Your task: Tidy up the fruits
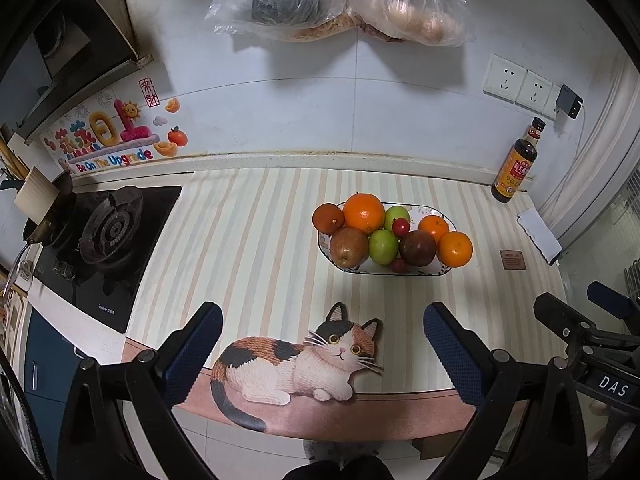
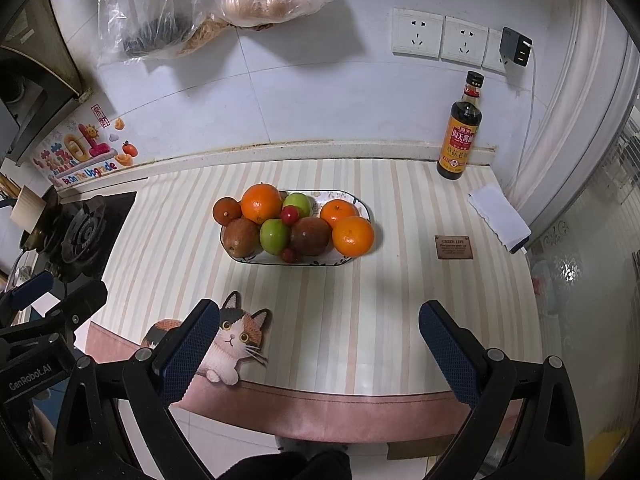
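Observation:
An oval white plate point(image 1: 434, 209) point(image 2: 352, 199) with a dark rim sits on the striped counter mat, piled with fruit. It holds a large orange point(image 1: 363, 213) point(image 2: 261, 203), smaller oranges point(image 1: 455, 249) point(image 2: 353, 236), two green apples point(image 1: 383, 246) point(image 2: 274, 236), brown fruits point(image 1: 351, 246) point(image 2: 310, 236) and small red fruits point(image 1: 401, 226) point(image 2: 289, 214). My left gripper point(image 1: 323, 344) is open and empty, well short of the plate. My right gripper point(image 2: 319, 340) is open and empty, also near the counter's front edge. The right gripper shows at the left wrist view's right edge point(image 1: 580, 328).
A soy sauce bottle point(image 1: 516, 162) point(image 2: 459, 128) stands at the back right by the wall. A gas stove point(image 1: 108, 236) point(image 2: 76, 232) is at the left. A cat picture point(image 1: 304, 356) marks the mat's front. A white folded paper point(image 2: 500, 216) lies right. Plastic bags point(image 2: 208, 4) hang on the wall.

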`<state>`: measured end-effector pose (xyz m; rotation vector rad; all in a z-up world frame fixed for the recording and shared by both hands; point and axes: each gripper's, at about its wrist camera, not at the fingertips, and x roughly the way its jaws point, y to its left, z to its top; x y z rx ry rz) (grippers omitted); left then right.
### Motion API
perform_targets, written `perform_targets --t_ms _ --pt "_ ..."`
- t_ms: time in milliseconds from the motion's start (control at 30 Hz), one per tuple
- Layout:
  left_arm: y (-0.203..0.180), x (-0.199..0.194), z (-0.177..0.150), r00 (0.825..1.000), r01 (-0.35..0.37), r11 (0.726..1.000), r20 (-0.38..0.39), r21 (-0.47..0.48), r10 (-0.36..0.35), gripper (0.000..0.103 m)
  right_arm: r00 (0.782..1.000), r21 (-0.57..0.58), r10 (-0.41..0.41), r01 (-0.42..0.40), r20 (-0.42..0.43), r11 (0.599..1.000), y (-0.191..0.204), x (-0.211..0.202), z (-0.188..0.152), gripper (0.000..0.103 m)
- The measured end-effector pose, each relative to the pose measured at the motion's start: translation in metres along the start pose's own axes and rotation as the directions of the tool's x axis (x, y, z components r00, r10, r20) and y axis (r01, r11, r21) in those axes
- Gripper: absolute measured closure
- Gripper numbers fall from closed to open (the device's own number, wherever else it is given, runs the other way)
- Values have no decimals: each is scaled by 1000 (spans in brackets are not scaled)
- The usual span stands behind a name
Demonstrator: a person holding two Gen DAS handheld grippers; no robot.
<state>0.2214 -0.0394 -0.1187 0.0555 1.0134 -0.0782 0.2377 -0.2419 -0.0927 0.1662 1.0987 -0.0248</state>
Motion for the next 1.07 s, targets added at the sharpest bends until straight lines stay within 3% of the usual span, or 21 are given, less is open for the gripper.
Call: perform_targets --t_ms 1067 --pt "-2 4 4 1000 3 999 10 33 -3 0 1000 6 -1 1 4 1000 -4 2 2 1"
